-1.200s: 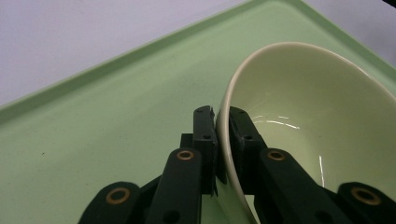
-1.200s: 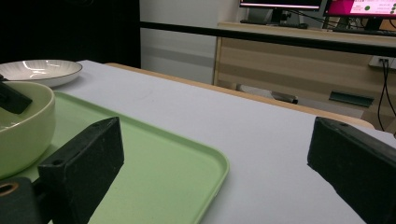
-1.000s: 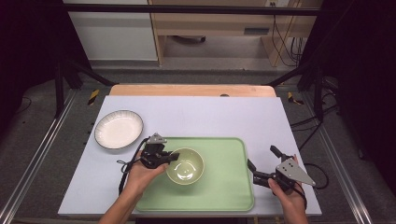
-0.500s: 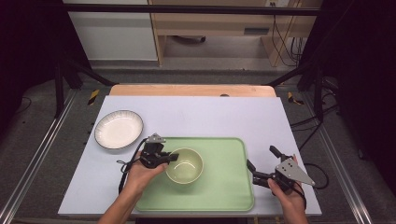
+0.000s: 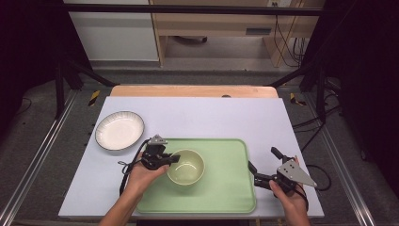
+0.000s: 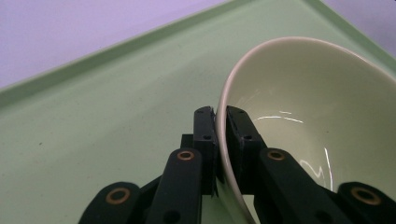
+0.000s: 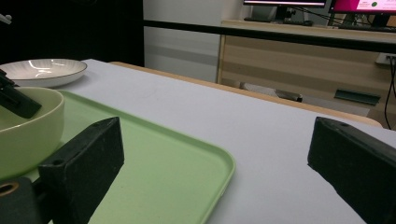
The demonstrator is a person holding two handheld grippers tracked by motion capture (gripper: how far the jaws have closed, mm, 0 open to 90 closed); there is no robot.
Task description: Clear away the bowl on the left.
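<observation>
A pale green bowl [image 5: 187, 166] sits on the left half of a green tray [image 5: 226, 188]. My left gripper [image 5: 170, 159] is shut on the bowl's left rim, one jaw inside and one outside, as the left gripper view shows at the rim [image 6: 223, 105]. The bowl [image 7: 23, 130] looks slightly tilted toward the gripper. My right gripper [image 5: 262, 165] is open off the tray's right edge, its jaws wide apart with nothing between them, low over the table. In the right gripper view the gripper [image 7: 215, 154] looks across the tray's corner [image 7: 187, 154].
A white plate [image 5: 119, 130] with a dark rim lies on the table to the upper left of the tray, also seen as the plate [image 7: 44, 70] in the right gripper view. The white tabletop [image 5: 211, 117] stretches behind the tray. A wooden desk stands beyond the far edge.
The bowl and my left gripper have shifted slightly; the right gripper has stayed where it was.
</observation>
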